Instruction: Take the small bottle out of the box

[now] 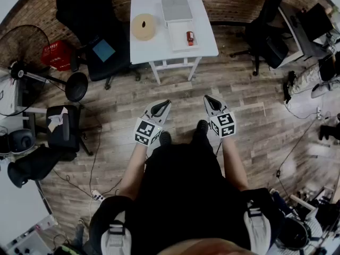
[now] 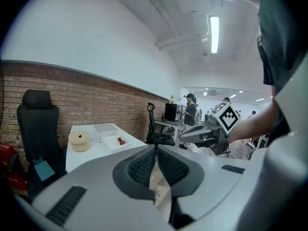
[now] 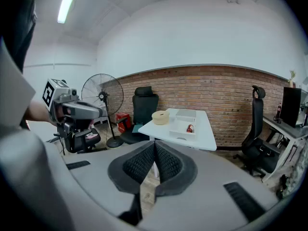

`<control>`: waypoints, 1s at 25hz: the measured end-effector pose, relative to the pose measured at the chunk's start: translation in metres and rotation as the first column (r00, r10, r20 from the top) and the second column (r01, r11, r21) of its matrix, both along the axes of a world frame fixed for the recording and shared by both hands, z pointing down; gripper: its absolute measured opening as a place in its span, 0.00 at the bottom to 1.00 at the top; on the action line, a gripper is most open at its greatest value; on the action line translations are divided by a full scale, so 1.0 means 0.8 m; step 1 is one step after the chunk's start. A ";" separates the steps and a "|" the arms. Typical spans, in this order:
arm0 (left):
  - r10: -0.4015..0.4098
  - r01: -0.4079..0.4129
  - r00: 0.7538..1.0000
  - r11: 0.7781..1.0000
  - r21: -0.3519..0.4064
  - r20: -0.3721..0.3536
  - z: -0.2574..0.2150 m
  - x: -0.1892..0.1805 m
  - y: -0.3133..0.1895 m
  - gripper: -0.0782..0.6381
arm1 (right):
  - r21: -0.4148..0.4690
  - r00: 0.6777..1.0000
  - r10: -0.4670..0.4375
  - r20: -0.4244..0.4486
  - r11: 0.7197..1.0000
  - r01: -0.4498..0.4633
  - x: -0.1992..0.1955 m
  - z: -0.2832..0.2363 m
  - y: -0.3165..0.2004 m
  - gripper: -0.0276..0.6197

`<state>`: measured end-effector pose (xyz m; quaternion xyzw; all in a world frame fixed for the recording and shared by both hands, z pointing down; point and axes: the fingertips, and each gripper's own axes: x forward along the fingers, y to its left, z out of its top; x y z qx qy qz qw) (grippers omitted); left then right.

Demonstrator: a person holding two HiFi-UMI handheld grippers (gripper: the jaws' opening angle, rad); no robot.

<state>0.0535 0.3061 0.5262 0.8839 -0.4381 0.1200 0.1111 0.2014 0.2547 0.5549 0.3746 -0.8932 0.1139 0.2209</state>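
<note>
A person stands on a wood floor point(image 1: 255, 121), a gripper in each hand, facing a white desk point(image 1: 141, 53) set against the far brick wall point(image 1: 234, 1). The left gripper point(image 1: 164, 105) and the right gripper point(image 1: 208, 99) are both held level with each other, well short of the desk, each with its jaws clenched on nothing. The small bottle point(image 1: 189, 37), red, lies inside the open white box point(image 1: 178, 42) on the desk's right half, untouched. A round tan object point(image 1: 143, 26) sits just left of the box, and a flat grey piece point(image 1: 176, 8) lies beyond it. A black chair point(image 1: 90, 20) and a floor fan point(image 1: 24, 52) stand at left.
</note>
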 end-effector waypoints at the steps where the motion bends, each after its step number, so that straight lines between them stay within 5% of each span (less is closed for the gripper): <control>1: 0.002 -0.002 1.000 1.000 0.003 -0.001 -0.002 -0.011 0.009 0.16 | 0.001 1.000 -0.003 0.002 1.000 0.003 -0.011 0.000 0.009 0.04; 12: -0.002 0.005 0.998 0.999 0.036 -0.057 -0.018 -0.088 0.048 0.16 | 0.019 0.999 -0.023 -0.044 1.000 0.024 -0.081 0.001 0.064 0.04; 25: -0.044 0.044 0.998 0.999 0.001 -0.052 -0.020 -0.077 -0.005 0.16 | -0.041 0.998 -0.017 -0.056 0.999 0.015 -0.045 0.035 0.008 0.04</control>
